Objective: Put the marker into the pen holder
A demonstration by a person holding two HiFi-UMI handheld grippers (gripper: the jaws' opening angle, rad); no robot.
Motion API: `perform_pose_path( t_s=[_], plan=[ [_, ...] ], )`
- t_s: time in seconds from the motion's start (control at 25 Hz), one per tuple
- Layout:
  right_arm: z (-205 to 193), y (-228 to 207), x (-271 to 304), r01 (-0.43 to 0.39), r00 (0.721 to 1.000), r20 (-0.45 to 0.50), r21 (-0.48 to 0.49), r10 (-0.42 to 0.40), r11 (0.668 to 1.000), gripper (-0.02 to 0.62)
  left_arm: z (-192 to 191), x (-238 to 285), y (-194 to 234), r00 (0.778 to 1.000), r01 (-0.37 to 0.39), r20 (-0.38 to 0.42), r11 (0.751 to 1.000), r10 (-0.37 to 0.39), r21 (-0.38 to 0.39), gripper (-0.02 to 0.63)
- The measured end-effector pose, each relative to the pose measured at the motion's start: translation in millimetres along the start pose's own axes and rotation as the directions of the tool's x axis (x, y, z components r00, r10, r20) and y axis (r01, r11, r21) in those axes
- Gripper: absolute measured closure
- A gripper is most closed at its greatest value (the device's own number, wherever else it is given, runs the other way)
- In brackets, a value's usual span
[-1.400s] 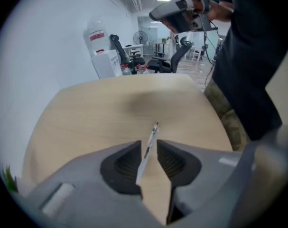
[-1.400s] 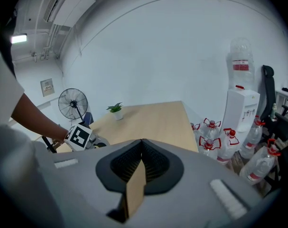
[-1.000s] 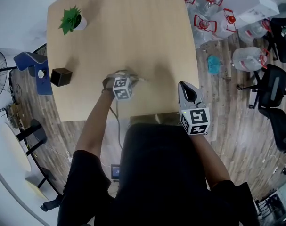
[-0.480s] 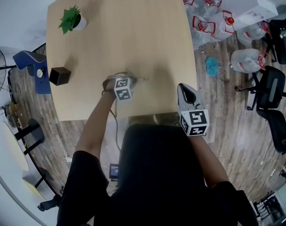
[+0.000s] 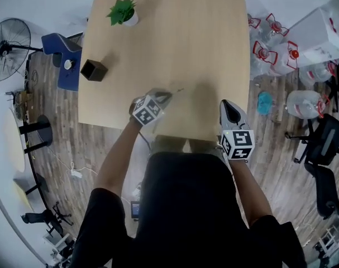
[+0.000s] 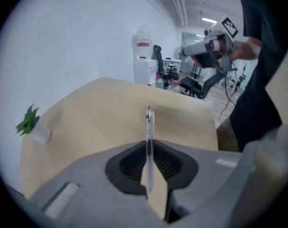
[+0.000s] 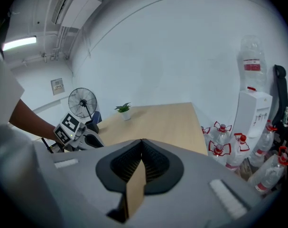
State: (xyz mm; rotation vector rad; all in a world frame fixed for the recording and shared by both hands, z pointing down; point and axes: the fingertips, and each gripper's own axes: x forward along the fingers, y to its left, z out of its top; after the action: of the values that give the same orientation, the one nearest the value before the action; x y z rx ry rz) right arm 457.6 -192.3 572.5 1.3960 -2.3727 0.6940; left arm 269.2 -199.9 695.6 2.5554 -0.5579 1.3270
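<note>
A thin clear marker (image 6: 148,141) stands upright between the pads of my left gripper (image 6: 148,151), which is shut on it. From the head view, the left gripper (image 5: 163,96) is over the front part of the wooden table (image 5: 175,32), and the marker's tip (image 5: 176,91) pokes out to the right. The pen holder (image 5: 93,70), a small dark open cube, stands near the table's left edge, well left of the gripper. My right gripper (image 5: 229,109) hovers at the table's front right corner; its jaws (image 7: 142,144) are shut with nothing in them.
A small potted plant (image 5: 123,11) stands at the table's far left corner. Water bottles (image 5: 270,38) and a white box lie on the floor to the right, with office chairs (image 5: 323,144) beyond. A fan (image 5: 10,41) and a blue seat (image 5: 63,60) stand to the left.
The head view has swung, so the table and pen holder now sit further right in it. The left gripper stays at the marker, its cube tilted more. The right gripper has hardly moved.
</note>
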Motion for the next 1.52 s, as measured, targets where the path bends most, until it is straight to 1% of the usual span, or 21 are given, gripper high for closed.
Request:
perform_pose_path(
  t_s=[0.08, 0.12, 0.16, 0.24, 0.28, 0.36, 0.48, 0.6, 0.72, 0.76, 0.88, 1.0, 1.16, 1.2, 1.24, 1.32, 1.44, 1.52],
  plan=[
    [6, 15, 12, -0.042, 0.999, 0.0, -0.029, 0.042, 0.999, 0.592, 1, -29, 3, 0.996, -0.056, 0.064, 0.996, 0.06, -0.071, 0.56],
    [9, 24, 18, -0.061, 0.998, 0.0, -0.043, 0.061, 0.997, 0.592, 2, -45, 5, 0.99, -0.082, 0.101, 0.989, 0.095, -0.119, 0.56],
    [13, 33, 24, -0.08, 0.997, 0.001, -0.058, 0.08, 0.995, 0.592, 3, -61, 7, 0.981, -0.106, 0.144, 0.978, 0.133, -0.179, 0.56],
    [21, 53, 33, -0.115, 0.993, 0.006, -0.084, 0.116, 0.99, 0.592, 1, -96, 11, 0.947, -0.138, 0.235, 0.94, 0.218, -0.313, 0.56],
    [25, 65, 37, -0.132, 0.991, 0.007, -0.095, 0.133, 0.987, 0.592, -2, -113, 12, 0.926, -0.152, 0.271, 0.916, 0.264, -0.37, 0.56],
    [32, 88, 45, -0.164, 0.986, 0.005, -0.118, 0.166, 0.979, 0.592, -12, -147, 13, 0.878, -0.185, 0.321, 0.869, 0.356, -0.458, 0.56],
    [39, 128, 58, -0.21, 0.977, -0.008, -0.154, 0.211, 0.965, 0.592, -24, -202, 18, 0.788, -0.243, 0.369, 0.799, 0.493, -0.55, 0.56],
    [44, 175, 74, -0.261, 0.965, -0.025, -0.194, 0.261, 0.946, 0.592, -46, -252, 22, 0.708, -0.308, 0.364, 0.729, 0.604, -0.611, 0.56],
    [50, 229, 88, -0.328, 0.944, -0.042, -0.224, 0.327, 0.918, 0.592, -76, -300, 23, 0.621, -0.371, 0.33, 0.637, 0.711, -0.675, 0.56],
    [51, 249, 91, -0.347, 0.937, -0.047, -0.231, 0.346, 0.909, 0.592, -89, -316, 23, 0.594, -0.385, 0.323, 0.613, 0.737, -0.69, 0.56],
    [53, 315, 99, -0.393, 0.918, -0.065, -0.272, 0.39, 0.878, 0.592, -131, -363, 21, 0.524, -0.401, 0.324, 0.564, 0.787, -0.722, 0.56],
    [47, 387, 105, -0.435, 0.898, -0.093, -0.329, 0.43, 0.838, 0.592, -176, -417, 15, 0.469, -0.412, 0.31, 0.516, 0.827, -0.751, 0.56],
    [36, 475, 119, -0.468, 0.881, -0.131, -0.375, 0.454, 0.8, 0.592, -241, -480, 10, 0.408, -0.428, 0.281, 0.454, 0.869, -0.782, 0.56],
    [34, 495, 124, -0.473, 0.879, -0.139, -0.386, 0.457, 0.792, 0.592, -257, -492, 10, 0.397, -0.429, 0.276, 0.443, 0.875, -0.787, 0.56],
    [32, 515, 128, -0.477, 0.876, -0.146, -0.398, 0.459, 0.784, 0.592, -273, -502, 9, 0.39, -0.423, 0.274, 0.436, 0.879, -0.794, 0.56],
    [28, 553, 138, -0.482, 0.873, -0.154, -0.415, 0.463, 0.772, 0.592, -305, -519, 9, 0.386, -0.401, 0.272, 0.426, 0.881, -0.811, 0.56],
    [21, 605, 153, -0.485, 0.871, -0.157, -0.427, 0.465, 0.764, 0.592, -347, -541, 8, 0.389, -0.388, 0.269, 0.422, 0.881, -0.82, 0.56],
    [15, 636, 161, -0.486, 0.87, -0.164, -0.45, 0.465, 0.749, 0.592, -370, -555, 8, 0.384, -0.38, 0.268, 0.416, 0.883, -0.826, 0.56]
  ],
)
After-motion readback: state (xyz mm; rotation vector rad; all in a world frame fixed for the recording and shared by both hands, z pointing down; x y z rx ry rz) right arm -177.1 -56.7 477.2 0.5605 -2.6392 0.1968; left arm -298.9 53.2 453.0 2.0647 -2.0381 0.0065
